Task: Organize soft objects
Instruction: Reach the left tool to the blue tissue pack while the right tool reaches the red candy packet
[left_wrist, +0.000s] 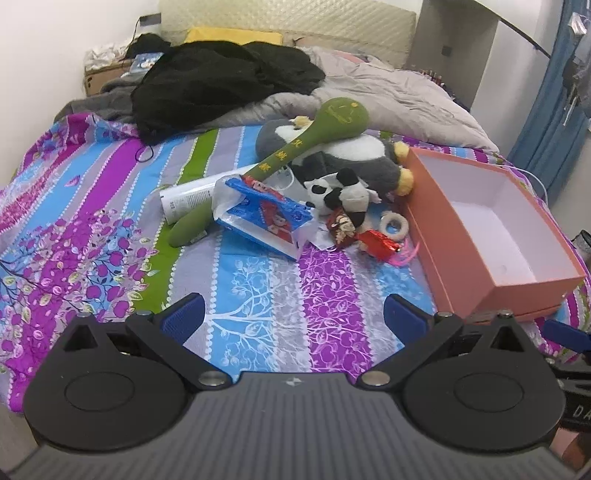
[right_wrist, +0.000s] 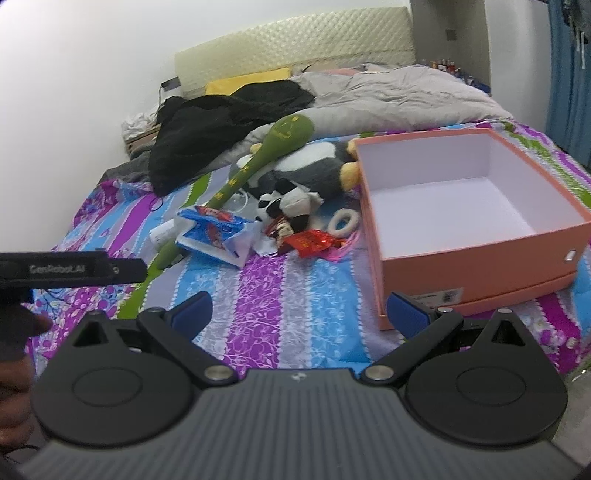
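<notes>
A heap of soft things lies mid-bed: a long green plush mallet (left_wrist: 295, 147) (right_wrist: 258, 162), a big grey-and-white penguin plush (left_wrist: 354, 155) (right_wrist: 314, 162), a small black-and-white cow plush (left_wrist: 343, 192) (right_wrist: 288, 203), a blue-and-white plastic packet (left_wrist: 266, 218) (right_wrist: 218, 236) and red wrappers (left_wrist: 373, 240) (right_wrist: 310, 242). An empty salmon-pink box (left_wrist: 491, 280) (right_wrist: 476, 266) stands to their right. My left gripper (left_wrist: 293, 314) and right gripper (right_wrist: 299, 314) are both open and empty, low over the striped sheet, short of the heap.
A white tube (left_wrist: 188, 199) lies under the mallet handle. A white ring (left_wrist: 395, 225) (right_wrist: 343, 221) lies by the box. Black clothes (left_wrist: 221, 81) and a grey duvet (left_wrist: 388, 92) cover the far bed. The left gripper's body (right_wrist: 74, 271) shows at the right view's left edge.
</notes>
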